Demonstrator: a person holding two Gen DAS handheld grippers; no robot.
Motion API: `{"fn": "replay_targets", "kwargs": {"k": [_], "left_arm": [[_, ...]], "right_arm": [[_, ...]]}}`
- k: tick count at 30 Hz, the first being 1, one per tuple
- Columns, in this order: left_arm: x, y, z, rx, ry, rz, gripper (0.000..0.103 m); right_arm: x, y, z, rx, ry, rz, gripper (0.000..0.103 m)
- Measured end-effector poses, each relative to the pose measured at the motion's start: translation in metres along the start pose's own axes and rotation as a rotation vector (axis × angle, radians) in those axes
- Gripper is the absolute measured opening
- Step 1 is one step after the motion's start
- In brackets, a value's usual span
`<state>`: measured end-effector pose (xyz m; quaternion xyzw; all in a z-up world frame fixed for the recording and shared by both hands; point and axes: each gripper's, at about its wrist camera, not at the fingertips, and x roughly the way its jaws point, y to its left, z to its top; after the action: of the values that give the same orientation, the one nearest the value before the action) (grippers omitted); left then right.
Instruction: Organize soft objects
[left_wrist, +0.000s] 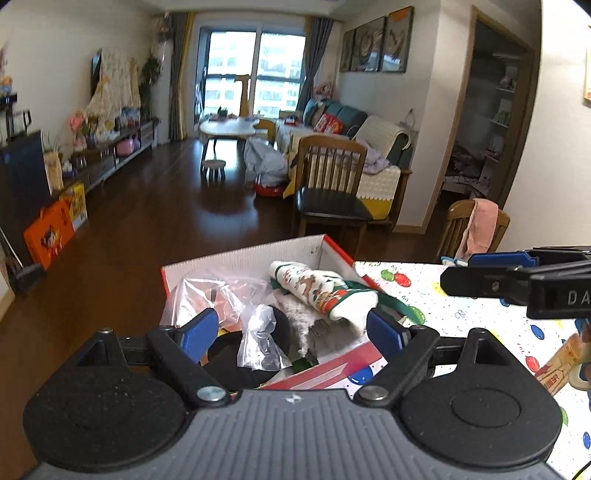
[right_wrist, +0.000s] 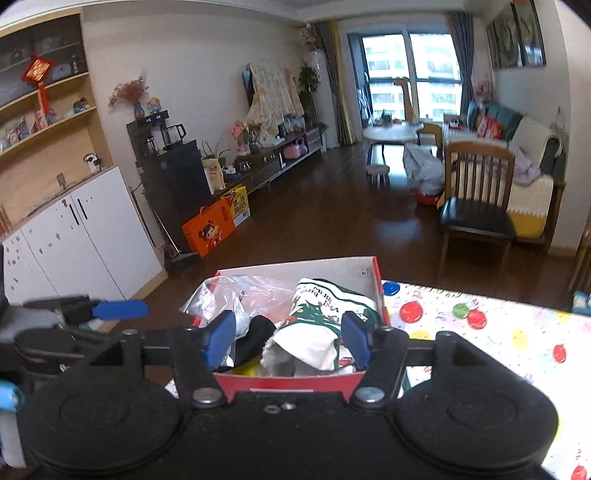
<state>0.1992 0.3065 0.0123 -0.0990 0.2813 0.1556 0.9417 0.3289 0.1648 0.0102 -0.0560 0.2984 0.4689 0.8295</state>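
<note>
Box: red shoe box (left_wrist: 334, 363) with white inner walls stands at the corner of the surface (left_wrist: 480, 332), which has a cover printed with coloured balloons.
Task thing: Christmas sock (left_wrist: 317, 291), white with green and red print, lies inside the box on top of other soft things, toward 1 o'clock in the box as seen in the left wrist view.
Neighbours: clear plastic bags (left_wrist: 207, 295) fill the box toward 10 o'clock; dark cloth (left_wrist: 240, 354) lies at 6 o'clock under a small bag.
Left claw: left claw (left_wrist: 291, 332) hangs above the near edge of the box, jaws wide apart, nothing between the pads.
Right claw: right claw (right_wrist: 288, 339) is also over the box, jaws partly apart, not pressing the sock (right_wrist: 325, 325) seen between them.
Handling: sock looks light, soft and limp; it will sag and fold, and should not break. Plastic bags are probably slippery and may crackle away.
Where to hold: I judge the thick rolled middle or the cuff is best, pinching the fabric only and not the bag beside it.
</note>
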Motion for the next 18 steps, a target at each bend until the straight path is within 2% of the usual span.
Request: {"fn": "replay_targets", "kwargs": {"k": [10,18], "left_arm": [[-0.046,-0.018,-0.011,0.009,-0.069,-0.040,0.088],[-0.072,-0.028,-0.023,0.020,-0.098,-0.018,0.088]], "right_arm": [[-0.043,0.010,-0.017,-0.051,-0.092,0.005,0.084],[-0.068,0.020,-0.028,-0.081,-0.159,0.016,0.097]]}}
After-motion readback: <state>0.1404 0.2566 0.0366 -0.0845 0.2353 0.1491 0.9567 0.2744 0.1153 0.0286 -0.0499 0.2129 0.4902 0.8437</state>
